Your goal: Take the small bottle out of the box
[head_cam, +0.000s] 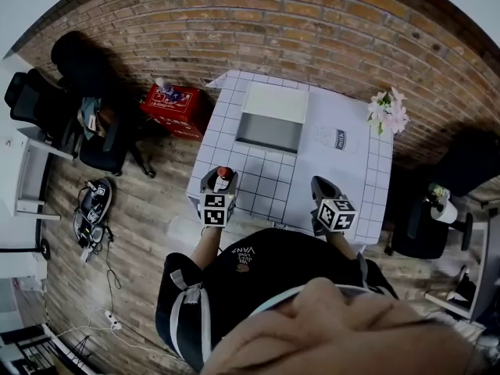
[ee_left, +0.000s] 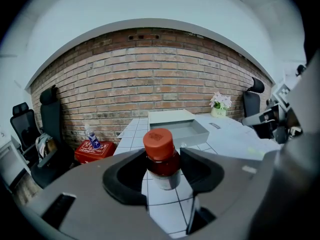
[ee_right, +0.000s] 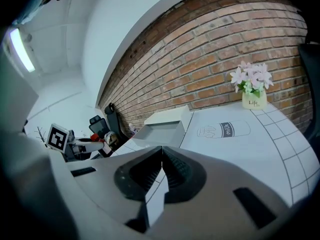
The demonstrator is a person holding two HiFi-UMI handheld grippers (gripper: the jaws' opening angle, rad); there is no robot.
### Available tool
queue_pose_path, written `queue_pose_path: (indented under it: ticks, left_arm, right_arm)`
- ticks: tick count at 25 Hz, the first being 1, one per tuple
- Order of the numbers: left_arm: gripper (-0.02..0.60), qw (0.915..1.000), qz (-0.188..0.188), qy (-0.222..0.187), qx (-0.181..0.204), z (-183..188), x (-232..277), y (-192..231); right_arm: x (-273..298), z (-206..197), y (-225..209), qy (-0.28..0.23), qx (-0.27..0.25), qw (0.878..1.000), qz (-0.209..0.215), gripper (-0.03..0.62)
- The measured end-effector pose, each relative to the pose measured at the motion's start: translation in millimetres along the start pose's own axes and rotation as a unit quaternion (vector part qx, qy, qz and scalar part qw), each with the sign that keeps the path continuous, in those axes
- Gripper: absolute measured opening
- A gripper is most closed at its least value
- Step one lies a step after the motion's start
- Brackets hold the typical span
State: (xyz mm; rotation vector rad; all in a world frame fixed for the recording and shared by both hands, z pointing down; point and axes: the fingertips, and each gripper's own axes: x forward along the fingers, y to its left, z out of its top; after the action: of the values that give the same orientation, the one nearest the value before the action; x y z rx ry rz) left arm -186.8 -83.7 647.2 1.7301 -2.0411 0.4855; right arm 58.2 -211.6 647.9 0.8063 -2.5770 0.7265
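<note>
Black shirt [head_cam: 250, 268] just below the head camera reads "VANS". Ahead of it the left gripper [ee_left: 164, 160] is clenched on the small bottle [ee_left: 160, 145] — red cap, dark body, pale label too small to read — held over the gridded table's [head_cam: 266, 182] near left part, well clear of the grey box [head_cam: 271, 123]. Right gripper [ee_right: 161, 159] is closed on nothing. A bottle drawing [ee_right: 224, 130] on the tabletop says "milk" — the flower pot [ee_right: 254, 102], "Life".

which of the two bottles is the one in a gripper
The red-capped small bottle, held in the jaws of the left gripper. The other, a clear bottle with a blue label, stands on the red case by the wall.
</note>
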Motion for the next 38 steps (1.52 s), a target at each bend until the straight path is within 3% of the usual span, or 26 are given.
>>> queue_pose_path:
  ticks: [21, 38]
  left_arm:
    - [0.216, 0.998, -0.059, -0.009, 0.021, -32.2, -74.0, -4.5]
    - [0.215, 0.9958, -0.086, 0.001, 0.032, -68.5, -122.3, -3.3]
  right_arm:
    - [-50.2, -39.0, 56.0, -0.037, 0.021, 0.998, -0.048, 0.003]
    - [-87.0, -81.7, 90.6, -0.037, 0.031, 0.996, -0.074, 0.003]
